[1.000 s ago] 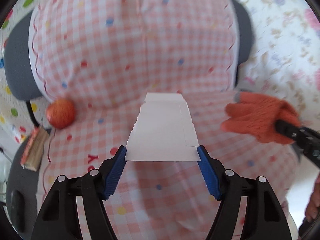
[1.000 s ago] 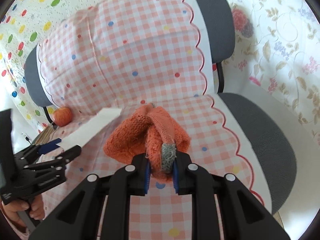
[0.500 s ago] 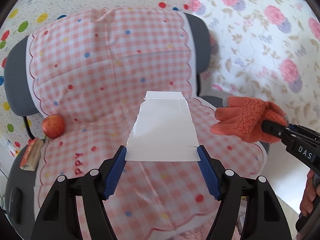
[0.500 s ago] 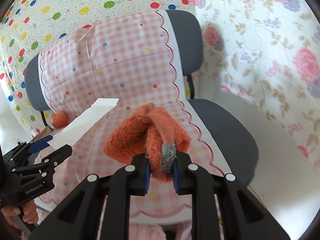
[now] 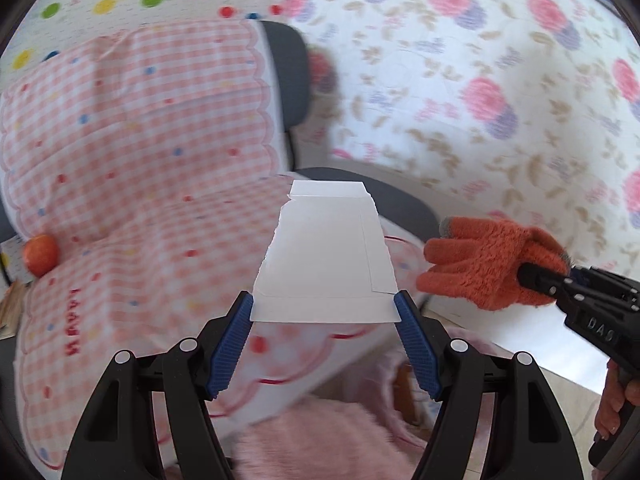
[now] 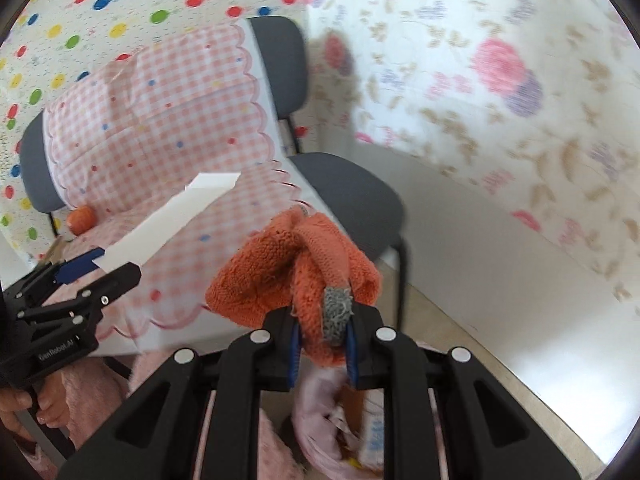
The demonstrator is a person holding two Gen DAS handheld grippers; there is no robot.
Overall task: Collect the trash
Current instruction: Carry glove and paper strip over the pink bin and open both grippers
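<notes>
A flat white piece of torn card (image 5: 325, 256) sticks forward from my left gripper (image 5: 325, 312), whose blue pads clamp its two side edges. The same white card (image 6: 168, 222) and left gripper (image 6: 98, 266) show at the left of the right wrist view. My right gripper (image 6: 322, 334) is shut on an orange knitted glove (image 6: 292, 268) with a grey fingertip. In the left wrist view that orange glove (image 5: 490, 258) hangs from the right gripper (image 5: 538, 276) at the right. Both are held in the air off the front edge of the chair.
A grey chair (image 6: 344, 192) is draped with a pink checked cover (image 5: 132, 184). An orange-red apple (image 5: 40, 255) lies at the seat's back left. Flowered fabric (image 6: 500, 80) hangs behind. Below me a pink fuzzy container (image 6: 340, 432) holds several bits.
Both grippers have swung back and to the right, away from the chair seat, with the card and the glove still held. The flowered fabric and floor have come into view.
</notes>
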